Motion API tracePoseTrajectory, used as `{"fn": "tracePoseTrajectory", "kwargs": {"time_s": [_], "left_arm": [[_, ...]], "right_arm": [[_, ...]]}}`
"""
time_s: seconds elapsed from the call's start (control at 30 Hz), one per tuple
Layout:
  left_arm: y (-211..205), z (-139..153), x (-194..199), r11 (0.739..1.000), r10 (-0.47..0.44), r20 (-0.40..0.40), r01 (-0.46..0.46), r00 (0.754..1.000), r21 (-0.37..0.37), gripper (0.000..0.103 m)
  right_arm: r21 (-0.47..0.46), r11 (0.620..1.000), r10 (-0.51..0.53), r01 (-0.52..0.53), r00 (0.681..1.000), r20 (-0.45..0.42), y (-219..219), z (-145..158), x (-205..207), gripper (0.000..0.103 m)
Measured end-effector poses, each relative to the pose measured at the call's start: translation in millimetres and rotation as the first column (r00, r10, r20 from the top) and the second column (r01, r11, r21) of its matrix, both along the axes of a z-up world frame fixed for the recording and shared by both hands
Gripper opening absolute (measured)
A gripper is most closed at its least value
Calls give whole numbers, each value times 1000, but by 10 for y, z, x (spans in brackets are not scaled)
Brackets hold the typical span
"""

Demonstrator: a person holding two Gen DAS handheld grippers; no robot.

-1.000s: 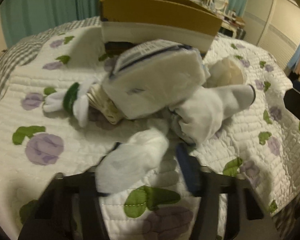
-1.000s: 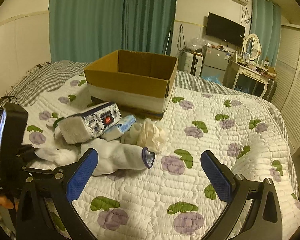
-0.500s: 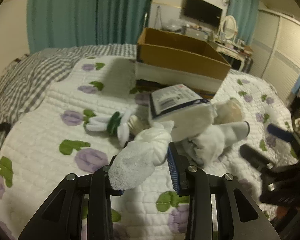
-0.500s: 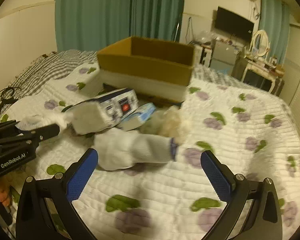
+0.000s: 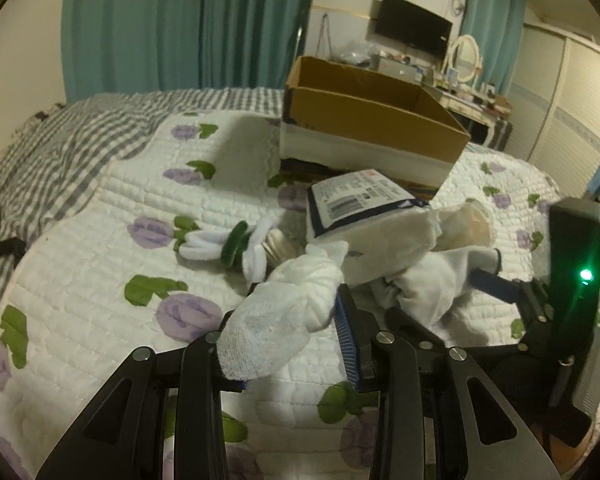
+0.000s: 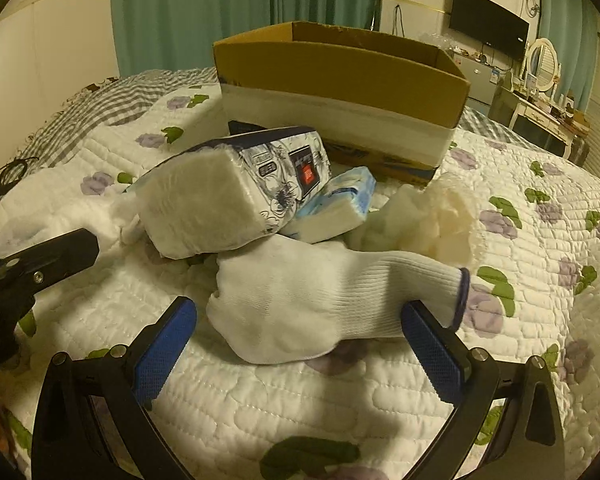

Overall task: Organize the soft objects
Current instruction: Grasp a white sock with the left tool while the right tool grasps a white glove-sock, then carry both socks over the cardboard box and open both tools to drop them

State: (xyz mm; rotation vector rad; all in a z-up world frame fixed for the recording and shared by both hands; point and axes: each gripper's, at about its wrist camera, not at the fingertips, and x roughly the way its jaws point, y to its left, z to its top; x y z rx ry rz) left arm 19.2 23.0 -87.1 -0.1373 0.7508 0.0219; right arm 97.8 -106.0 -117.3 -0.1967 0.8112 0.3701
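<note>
Labelling on the tissue pack (image 6: 236, 192) cannot be read: a red square panel and dark floral print show on its side in the right wrist view, and a barcode-style panel with small print shows on its top face (image 5: 364, 200) in the left wrist view, too small to make out. A smaller blue-and-white tissue pack (image 6: 336, 208) lies against it, print likewise illegible. No brand is legible on the cardboard box (image 6: 340, 80), which stands open on the quilt (image 6: 540, 240) just behind the pile.

Left gripper (image 5: 288, 340): jaws pressed nearly together, pinching a white terry sock (image 5: 284, 312) between the blue pads; the sock's free end rises toward the tissue pack.

Right gripper (image 6: 300, 348): jaws spread wide, one blue pad on either side of a white ribbed sock (image 6: 320, 304) with a dark-trimmed cuff. The sock lies flat on the quilt at the front of the pile. The left pad stands clear of it; the right pad sits just beside the cuff end, and contact there cannot be confirmed.

Other soft items: a cream crumpled cloth (image 6: 432, 216) to the right of the tissue packs, and a white-and-green sock bundle (image 5: 224, 244) to the left of the pile, touching the quilt.
</note>
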Motion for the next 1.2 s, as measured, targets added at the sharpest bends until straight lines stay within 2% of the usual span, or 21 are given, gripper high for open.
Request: {"fn": "tracePoseTrajectory", "kwargs": {"time_s": [0.03, 0.1, 0.13, 0.2, 0.3, 0.57, 0.67, 0.8, 0.97, 1.13, 1.2], "left_arm": [[-15, -1, -6, 1000, -2, 2, 2, 1000, 7, 34], [-25, -7, -3, 1000, -5, 0, 5, 1000, 9, 34], [-24, -10, -5, 1000, -8, -2, 8, 1000, 0, 34], [-12, -10, -14, 1000, -15, -6, 15, 1000, -26, 34], [-49, 15, -44, 1000, -20, -10, 20, 1000, -19, 34], [-258, 83, -233, 999, -47, -26, 46, 999, -12, 34], [-300, 187, -327, 999, -46, -7, 46, 999, -15, 34], [-298, 432, -403, 999, -42, 42, 43, 998, -26, 34], [-264, 793, -388, 1000, -21, 112, 21, 994, -1, 34], [-247, 1171, -206, 1000, -18, 176, 18, 984, 2, 34], [-270, 1327, -94, 999, -24, 202, 19, 979, 25, 34]], "right_arm": [[-3, 1000, 0, 0, 1000, -3, 6, -17, 7, 102], [-13, 1000, -12, 12, 1000, -1, 3, -50, 9, 87], [-16, 1000, -24, 24, 1000, 4, -6, -58, 8, 86], [21, 1000, -22, 22, 1000, 5, -55, -47, -20, 70], [54, 999, -2, 2, 1000, 9, -100, 21, -105, 50], [116, 993, 18, -19, 1000, 13, -306, 257, -413, 42], [145, 989, 25, -29, 999, 29, -372, 382, -517, 40], [155, 987, 39, -53, 995, 88, -422, 638, -663, 40], [185, 980, 40, -69, 987, 155, -500, 995, -749, 40], [211, 975, 26, -74, 975, 218, -561, 1465, -667, 40], [221, 972, 22, -77, 971, 238, -572, 1617, -606, 40]]}}
